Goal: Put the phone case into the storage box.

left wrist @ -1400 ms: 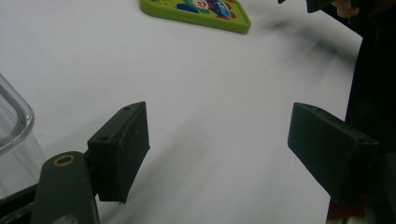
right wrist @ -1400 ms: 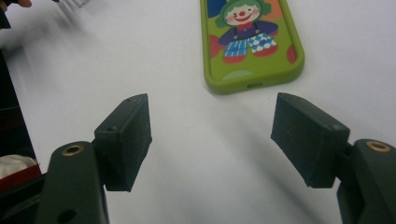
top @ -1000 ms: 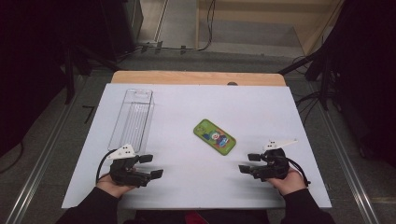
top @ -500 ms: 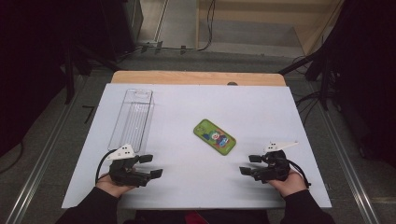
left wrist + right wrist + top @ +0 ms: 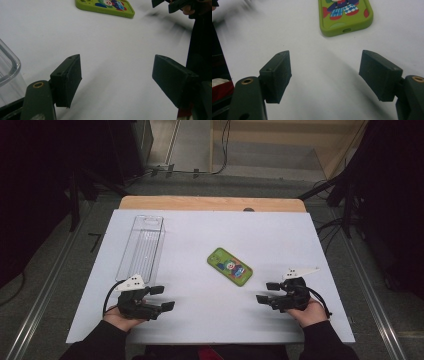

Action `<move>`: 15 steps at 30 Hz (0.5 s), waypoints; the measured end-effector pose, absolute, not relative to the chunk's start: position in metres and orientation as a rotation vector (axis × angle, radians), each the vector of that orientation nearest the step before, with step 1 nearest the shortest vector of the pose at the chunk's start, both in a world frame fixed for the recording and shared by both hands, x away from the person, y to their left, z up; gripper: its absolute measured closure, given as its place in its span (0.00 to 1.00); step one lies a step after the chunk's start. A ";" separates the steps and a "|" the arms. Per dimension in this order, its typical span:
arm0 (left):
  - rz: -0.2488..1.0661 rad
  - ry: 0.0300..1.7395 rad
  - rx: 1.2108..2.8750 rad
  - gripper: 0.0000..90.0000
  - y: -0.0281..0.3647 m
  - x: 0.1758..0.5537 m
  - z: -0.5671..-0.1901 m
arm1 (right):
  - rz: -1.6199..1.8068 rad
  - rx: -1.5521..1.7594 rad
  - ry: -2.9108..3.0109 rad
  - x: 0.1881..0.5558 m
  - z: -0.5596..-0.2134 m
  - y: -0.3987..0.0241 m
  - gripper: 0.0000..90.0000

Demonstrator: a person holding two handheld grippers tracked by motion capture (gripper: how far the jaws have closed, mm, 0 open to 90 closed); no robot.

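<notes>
A green phone case [image 5: 230, 266] with a cartoon figure lies flat on the white table top [image 5: 215, 320], right of the middle. It also shows at the top of the left gripper view [image 5: 106, 7] and of the right gripper view [image 5: 345, 15]. A clear plastic box [image 5: 141, 247] stands at the left. My left gripper [image 5: 164, 297] rests near the front left edge, open, with nothing between its jaws. My right gripper [image 5: 266, 292] rests near the front right, open and empty, with the case ahead of it.
The clear box's rounded corner [image 5: 8, 70] sits close to the left gripper's left jaw. A wooden strip [image 5: 210, 203] borders the table's far edge. Dark stands and cables surround the table. Bare white surface lies between the two grippers.
</notes>
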State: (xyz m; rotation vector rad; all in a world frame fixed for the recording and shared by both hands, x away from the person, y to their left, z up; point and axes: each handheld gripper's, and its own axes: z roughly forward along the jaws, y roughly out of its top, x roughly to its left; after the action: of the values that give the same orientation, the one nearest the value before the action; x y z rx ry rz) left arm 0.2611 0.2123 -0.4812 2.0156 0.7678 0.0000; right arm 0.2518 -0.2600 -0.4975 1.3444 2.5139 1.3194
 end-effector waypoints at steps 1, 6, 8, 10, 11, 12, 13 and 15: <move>0.001 0.769 2.016 0.27 0.212 0.261 -0.481 | 1.321 1.338 2.509 0.253 -0.497 -0.260 0.27; -0.002 0.772 2.014 0.27 0.212 0.262 -0.482 | 1.321 1.332 2.520 0.257 -0.496 -0.258 0.27; -0.002 0.770 2.014 0.27 0.212 0.262 -0.482 | 1.318 1.324 2.517 0.260 -0.496 -0.257 0.27; 0.000 0.772 2.014 0.27 0.212 0.262 -0.482 | 1.319 1.327 2.517 0.263 -0.495 -0.256 0.27; 0.001 0.773 2.014 0.27 0.212 0.262 -0.482 | 1.322 1.332 2.521 0.265 -0.494 -0.255 0.27; 0.000 0.774 2.013 0.27 0.212 0.262 -0.482 | 1.326 1.328 2.522 0.266 -0.493 -0.254 0.27; 0.001 0.774 2.014 0.27 0.212 0.262 -0.482 | 1.327 1.331 2.529 0.268 -0.493 -0.253 0.27; -0.001 0.773 2.014 0.27 0.212 0.262 -0.482 | 1.316 1.323 2.547 0.271 -0.491 -0.251 0.26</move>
State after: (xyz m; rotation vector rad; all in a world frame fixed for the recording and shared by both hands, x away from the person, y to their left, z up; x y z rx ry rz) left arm 0.2622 0.2122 -0.4818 2.0137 0.7734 -0.0006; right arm 0.2707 -0.2509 -0.4914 1.3229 2.5472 1.3156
